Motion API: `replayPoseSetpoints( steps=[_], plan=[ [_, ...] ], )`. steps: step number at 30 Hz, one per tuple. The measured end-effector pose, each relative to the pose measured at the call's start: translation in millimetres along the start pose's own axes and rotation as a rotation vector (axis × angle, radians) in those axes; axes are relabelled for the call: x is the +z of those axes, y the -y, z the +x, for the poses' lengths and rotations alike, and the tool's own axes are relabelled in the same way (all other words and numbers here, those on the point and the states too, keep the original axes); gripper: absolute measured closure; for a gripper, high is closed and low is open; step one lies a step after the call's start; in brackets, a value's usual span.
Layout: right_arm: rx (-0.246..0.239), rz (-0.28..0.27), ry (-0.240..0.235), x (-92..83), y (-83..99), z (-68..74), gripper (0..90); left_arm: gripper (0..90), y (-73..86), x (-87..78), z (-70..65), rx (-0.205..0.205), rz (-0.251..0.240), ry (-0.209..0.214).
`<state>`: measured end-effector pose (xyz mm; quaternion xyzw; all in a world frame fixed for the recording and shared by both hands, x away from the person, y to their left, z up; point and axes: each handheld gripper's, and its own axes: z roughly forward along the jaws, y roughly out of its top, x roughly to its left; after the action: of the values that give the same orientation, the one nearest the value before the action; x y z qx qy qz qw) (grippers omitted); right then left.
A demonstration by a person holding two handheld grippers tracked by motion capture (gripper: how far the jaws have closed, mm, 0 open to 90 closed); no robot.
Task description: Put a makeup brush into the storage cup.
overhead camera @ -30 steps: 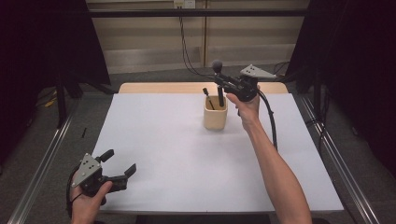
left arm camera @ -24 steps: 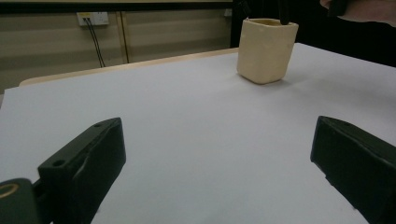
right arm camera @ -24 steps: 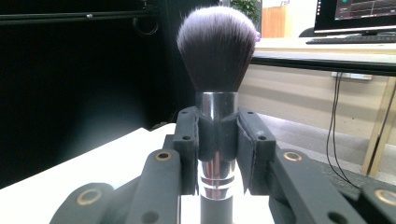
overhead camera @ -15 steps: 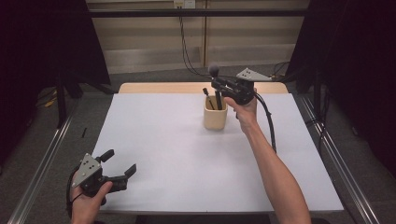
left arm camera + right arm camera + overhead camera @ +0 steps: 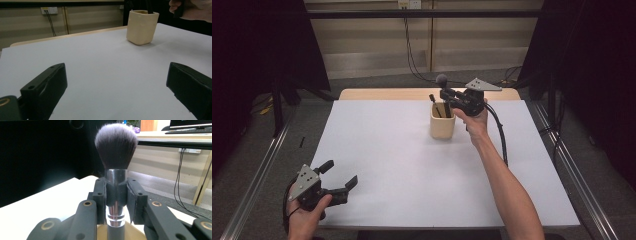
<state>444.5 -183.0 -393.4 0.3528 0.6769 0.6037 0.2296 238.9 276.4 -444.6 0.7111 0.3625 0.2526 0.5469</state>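
Note:
A cream cup [image 5: 442,120] stands on the white table [image 5: 412,165] toward the back, with dark utensils sticking out of it. Directly over it my right gripper [image 5: 449,96] is shut on a makeup brush [image 5: 115,170], which stands upright with its dark bristle head up and its silver collar between the pads. The brush's lower handle reaches down toward the cup [image 5: 130,233]. Near the table's front left corner my left gripper [image 5: 339,175] is open with nothing between its fingers [image 5: 45,87]. From there the cup [image 5: 141,27] stands far off at the upper right.
Cables hang down the wall behind the table [image 5: 412,45]. A cable [image 5: 497,130] trails from the right gripper along the person's forearm. Metal rails [image 5: 257,170] run along both sides of the table.
The right gripper with the brush has shifted slightly left and down over the cup. The left gripper has not moved.

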Motion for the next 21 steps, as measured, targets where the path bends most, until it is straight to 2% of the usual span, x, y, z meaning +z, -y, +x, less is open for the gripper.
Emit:
replayPoseSetpoints(
  steps=[13,21],
  plan=[
    [0.031,0.021,0.005,3.4,15.4,-0.7,71.7,3.2,0.1,0.2,-0.6,0.006,0.002,0.003],
    [0.03,0.034,0.001,4.0,19.7,1.4,71.7,3.2,0.2,0.4,-0.5,0.003,0.002,0.003]
  ],
)
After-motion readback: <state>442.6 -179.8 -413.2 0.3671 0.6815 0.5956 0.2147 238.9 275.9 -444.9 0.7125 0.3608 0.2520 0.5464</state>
